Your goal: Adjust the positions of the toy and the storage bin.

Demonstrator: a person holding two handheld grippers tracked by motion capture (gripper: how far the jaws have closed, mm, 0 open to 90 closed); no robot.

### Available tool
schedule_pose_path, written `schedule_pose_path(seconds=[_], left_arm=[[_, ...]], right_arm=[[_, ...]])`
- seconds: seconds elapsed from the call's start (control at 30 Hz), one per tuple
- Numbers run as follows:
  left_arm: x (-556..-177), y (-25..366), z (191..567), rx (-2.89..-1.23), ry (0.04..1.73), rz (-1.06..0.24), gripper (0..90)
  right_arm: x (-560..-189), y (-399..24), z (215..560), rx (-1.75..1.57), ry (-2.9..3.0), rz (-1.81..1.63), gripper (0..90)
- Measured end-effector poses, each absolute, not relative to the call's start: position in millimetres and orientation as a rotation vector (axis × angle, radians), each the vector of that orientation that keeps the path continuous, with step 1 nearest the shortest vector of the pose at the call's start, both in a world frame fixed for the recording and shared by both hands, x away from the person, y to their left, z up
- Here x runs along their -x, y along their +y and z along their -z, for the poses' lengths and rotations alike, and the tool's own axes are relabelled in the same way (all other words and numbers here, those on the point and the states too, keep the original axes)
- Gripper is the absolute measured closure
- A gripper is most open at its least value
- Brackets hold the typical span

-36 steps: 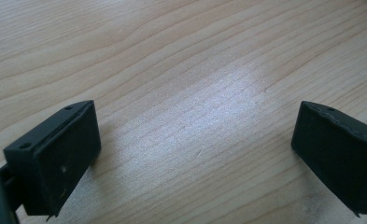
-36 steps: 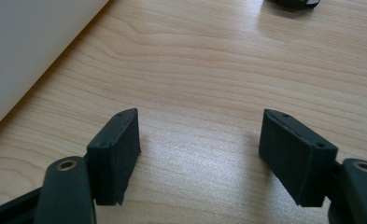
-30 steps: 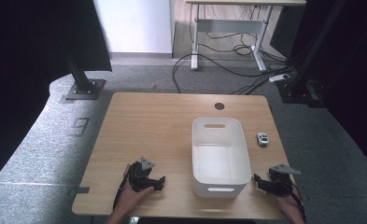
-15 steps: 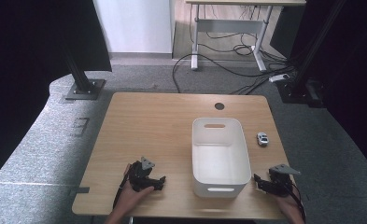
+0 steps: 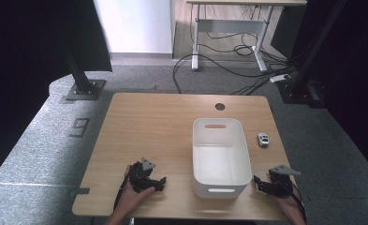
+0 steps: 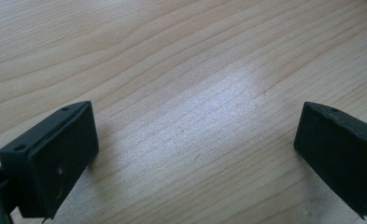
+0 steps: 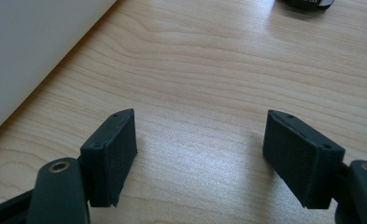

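Toy car [image 5: 263,139], small and grey, sits on the table [image 5: 153,126] just right of the white bin [image 5: 220,157], apart from it. Bin empty, likely the drop target. Left tool [image 5: 149,180] and right tool [image 5: 268,185] rest at the near edge, both spread wide, holding nothing; looks like a start pose flanking the bin.

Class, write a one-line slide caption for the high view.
Two open grippers, left and right, rest beside an empty white bin.
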State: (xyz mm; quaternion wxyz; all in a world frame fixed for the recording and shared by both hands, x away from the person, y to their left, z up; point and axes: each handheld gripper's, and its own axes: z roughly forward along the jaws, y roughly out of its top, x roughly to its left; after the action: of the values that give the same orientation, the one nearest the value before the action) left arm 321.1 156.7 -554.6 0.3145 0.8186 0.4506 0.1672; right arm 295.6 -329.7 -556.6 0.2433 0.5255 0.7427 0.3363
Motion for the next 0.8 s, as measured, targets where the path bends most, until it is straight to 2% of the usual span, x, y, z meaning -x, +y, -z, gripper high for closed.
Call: schedule_pose_path(seconds=[0.4, 0.8], left_arm=[[-321.1, 156.7, 554.6, -2.158, 1.187, -0.441, 0.0], [-321.2, 156.7, 554.7, -2.157, 1.187, -0.44, 0.0]], right_arm=[[-292.8, -326.6, 552.8, -1.361, 2.03, -0.87, 25.4], [-283.0, -319.9, 516.0, -1.375, 1.951, -1.019, 23.2]])
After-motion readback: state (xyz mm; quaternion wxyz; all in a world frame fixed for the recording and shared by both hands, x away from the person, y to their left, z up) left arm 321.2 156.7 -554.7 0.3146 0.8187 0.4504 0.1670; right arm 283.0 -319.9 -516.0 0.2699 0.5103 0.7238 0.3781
